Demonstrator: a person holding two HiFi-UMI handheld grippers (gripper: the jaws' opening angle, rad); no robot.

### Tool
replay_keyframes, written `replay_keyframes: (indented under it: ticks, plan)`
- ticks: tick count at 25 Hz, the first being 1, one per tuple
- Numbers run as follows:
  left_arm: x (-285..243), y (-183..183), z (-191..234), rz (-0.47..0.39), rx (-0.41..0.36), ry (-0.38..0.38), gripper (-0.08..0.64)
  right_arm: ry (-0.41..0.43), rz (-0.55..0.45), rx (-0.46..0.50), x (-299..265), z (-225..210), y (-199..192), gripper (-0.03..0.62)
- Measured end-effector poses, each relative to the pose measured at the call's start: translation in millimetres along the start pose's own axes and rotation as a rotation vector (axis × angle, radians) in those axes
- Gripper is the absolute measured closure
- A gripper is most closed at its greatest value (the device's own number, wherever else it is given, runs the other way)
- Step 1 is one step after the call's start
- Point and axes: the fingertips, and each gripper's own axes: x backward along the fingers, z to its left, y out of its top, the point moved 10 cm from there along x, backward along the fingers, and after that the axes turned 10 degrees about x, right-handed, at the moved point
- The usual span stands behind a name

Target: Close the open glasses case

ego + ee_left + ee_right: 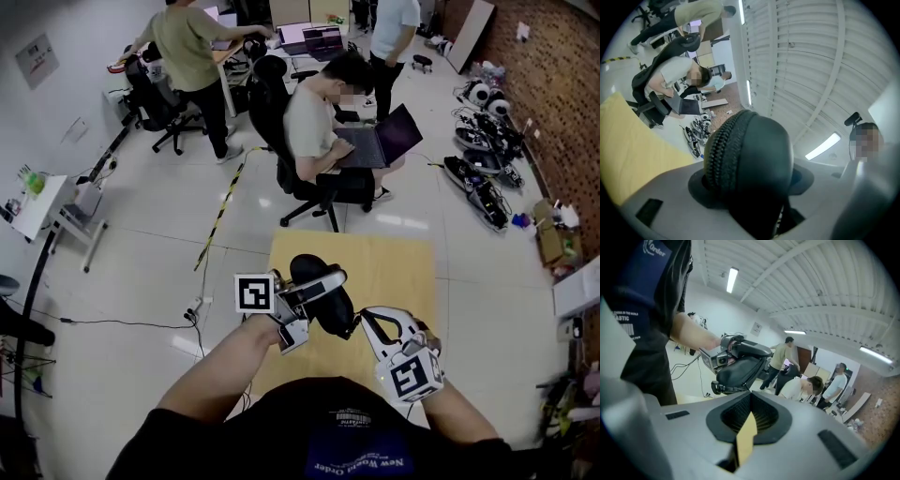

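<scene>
At the left, the left gripper (302,309) has its jaws clamped on the black glasses case (333,305) and holds it in the air above the yellow table (394,258). In the left gripper view the zipper (723,150) runs over the end of the case between the jaws. To the right, the right gripper (367,319) is closed and empty, with its tip just beside the case. I judge that the two halves are already together and the zipper remains. The left grip should be firm and leave the seam free. The right gripper should open a little, take the small dark loop (714,388), perhaps the pull, and draw it along without twisting.
</scene>
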Motion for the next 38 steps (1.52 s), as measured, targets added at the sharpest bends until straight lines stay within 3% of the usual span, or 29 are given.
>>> replay_keyframes:
  ticks: [4, 8, 9, 12, 16, 19, 22, 24, 28, 31, 34, 38]
  plan:
    - [-4.8, -1.6, -2.9, 0.056, 0.035, -0.022, 0.262, -0.005, -0.038, -0.042, 0.4, -5.5, 2.3, 0.604]
    - [-27.3, -33.0, -1.8, 0.306, -0.024, -0.02, 0.262, -0.019, -0.072, -0.042, -2.2, -16.9, 9.6, 0.606]
    - [-33.1, -39.9, -1.8, 0.33, -0.031, -0.031, 0.262, -0.026, -0.089, -0.073, -1.8, -21.5, 8.9, 0.606]
    - [-35.4, -43.8, -3.8, 0.264, -0.007, -0.1, 0.262, -0.053, -0.15, -0.233, 2.4, -32.6, 0.6, 0.607]
    - [-28.9, -43.6, -9.2, 0.237, -0.021, -0.122, 0.262, -0.104, -0.223, -0.496, 13.3, -45.3, -18.4, 0.607]
    - [-30.5, -49.4, -9.3, 0.244, -0.035, -0.119, 0.262, -0.129, -0.234, -0.518, 16.4, -45.9, -20.4, 0.607]
    - [-31.5, -52.8, -11.2, 0.276, -0.089, -0.115, 0.272, -0.123, -0.232, -0.474, 19.9, -43.7, -16.1, 0.607]
    - [-31.0, -54.4, -13.4, 0.357, -0.157, -0.093, 0.279, -0.11, -0.206, -0.393, 22.8, -42.0, -12.1, 0.607]
    - [-33.2, -69.2, -18.6, 0.685, -0.362, 0.053, 0.284, -0.051, -0.12, -0.158, 25.4, -41.5, -1.5, 0.604]
    - [-35.2, -79.0, -20.1, 0.856, -0.434, 0.133, 0.284, 0.054, -0.065, 0.049, 23.7, -38.2, 11.7, 0.603]
    - [-37.0, -85.4, -16.5, 1.033, -0.554, 0.259, 0.284, 0.138, -0.026, 0.239, 18.3, -33.6, 19.3, 0.603]
    - [-35.1, -79.8, -17.4, 1.202, -0.735, 0.434, 0.284, 0.22, 0.04, 0.335, 12.2, -29.8, 22.7, 0.603]
